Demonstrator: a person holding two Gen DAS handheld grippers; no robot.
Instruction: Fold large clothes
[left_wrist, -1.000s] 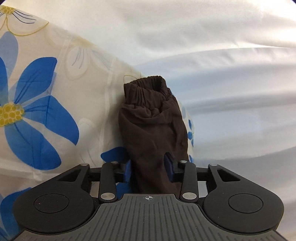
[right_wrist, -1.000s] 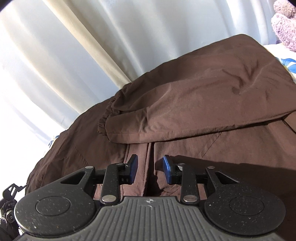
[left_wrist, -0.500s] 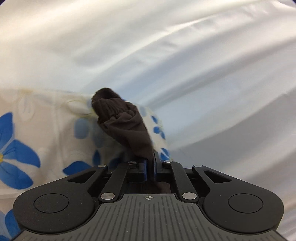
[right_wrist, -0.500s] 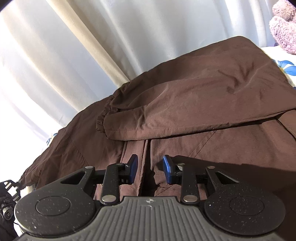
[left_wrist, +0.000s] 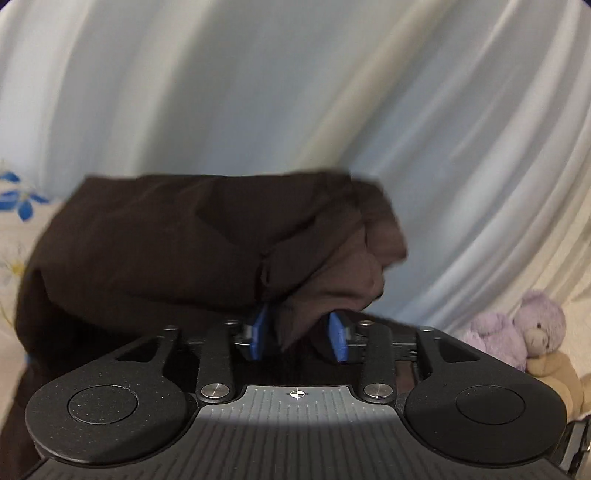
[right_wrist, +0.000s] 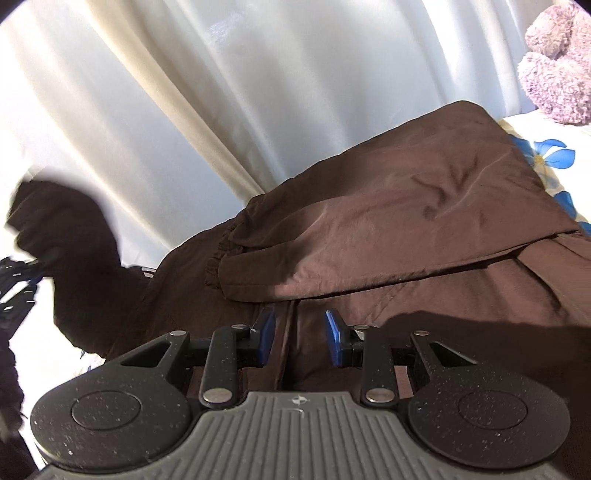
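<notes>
From my left wrist camera, the left gripper (left_wrist: 300, 338) sits low in the centre of the frame with its jaws opening; a fold of the brown garment (left_wrist: 192, 243) hangs down between the blue pads (left_wrist: 258, 338), brushing the left one while the right pad stands clear of it, so I read no firm grip there. That lifted cloth fills the middle and left of the frame, blurred, against the pale curtain (left_wrist: 295, 92) behind. A lilac plush bear (left_wrist: 517, 332) sits at the lower right, and a strip of the flowered sheet (left_wrist: 18, 206) shows at the left edge. From my right wrist camera, the right gripper (right_wrist: 300, 339) holds at a narrow gap, its pads on either side of the garment's centre seam (right_wrist: 286, 332) but not pressing on it; I see cloth below them rather than pinched between them. The garment (right_wrist: 388, 229) lies spread across the centre and right of this frame, with one sleeve (right_wrist: 369, 240) folded across the body, its gathered cuff (right_wrist: 221, 247) pointing toward the left. At the far left, a dark, blurred bunch of the same cloth (right_wrist: 70, 236) is raised above the surface. The bear (right_wrist: 557, 66) is in the upper right corner, and the flowered sheet (right_wrist: 546, 155) shows just below it.
</notes>
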